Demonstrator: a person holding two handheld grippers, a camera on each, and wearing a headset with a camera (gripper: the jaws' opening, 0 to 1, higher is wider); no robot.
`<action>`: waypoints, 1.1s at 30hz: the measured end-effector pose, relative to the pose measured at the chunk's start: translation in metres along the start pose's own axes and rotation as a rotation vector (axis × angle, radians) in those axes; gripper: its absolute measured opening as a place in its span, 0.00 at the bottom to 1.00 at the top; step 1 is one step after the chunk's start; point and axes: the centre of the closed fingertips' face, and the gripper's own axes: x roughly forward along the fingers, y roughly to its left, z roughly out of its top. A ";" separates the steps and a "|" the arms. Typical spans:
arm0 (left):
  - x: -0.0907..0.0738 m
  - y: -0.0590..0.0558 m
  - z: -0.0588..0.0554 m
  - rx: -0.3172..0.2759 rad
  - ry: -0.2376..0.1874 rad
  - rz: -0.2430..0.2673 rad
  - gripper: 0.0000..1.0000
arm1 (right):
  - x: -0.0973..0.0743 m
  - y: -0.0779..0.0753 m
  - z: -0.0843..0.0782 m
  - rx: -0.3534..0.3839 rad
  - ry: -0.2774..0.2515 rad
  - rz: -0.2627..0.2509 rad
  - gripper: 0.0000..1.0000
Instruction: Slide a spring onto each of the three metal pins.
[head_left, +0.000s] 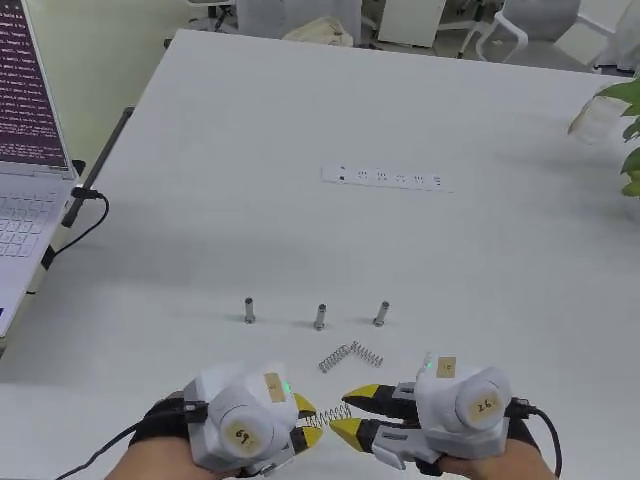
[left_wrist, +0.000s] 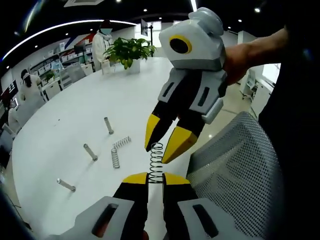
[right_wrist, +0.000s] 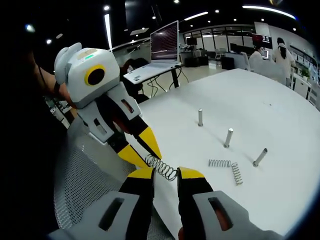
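White table (head_left: 300, 120) — three pins (head_left: 320, 317) (upright), two springs (head_left: 335, 358), power strip (head_left: 385, 179), perhaps a plant (head_left: 630, 130).

Left gripper (head_left: 310, 420), at 7 o'clock in the head view: white rounded housing, black fingers (head_left: 303, 405) tipped yellow, tan handwritten tags, green lamp. Right gripper (head_left: 343, 412), at 5 o'clock: identical. Black cable (head_left: 100, 455) trails behind each. Dark wrist coverings (head_left: 165, 415) worn.

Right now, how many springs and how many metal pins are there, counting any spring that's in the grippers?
Springs: 3, two lying loose and one held in the left gripper
Metal pins: 3, none with a spring on it
Total: 6
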 end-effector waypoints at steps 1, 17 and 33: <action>0.000 0.000 -0.001 0.009 0.006 -0.003 0.02 | 0.000 0.000 -0.001 0.004 0.003 0.000 0.16; 0.009 0.002 0.002 0.097 0.028 -0.029 0.02 | -0.012 0.001 0.008 0.005 -0.012 0.028 0.12; 0.009 0.016 0.023 0.124 -0.022 -0.019 0.02 | -0.013 -0.006 0.024 -0.123 0.054 0.071 0.14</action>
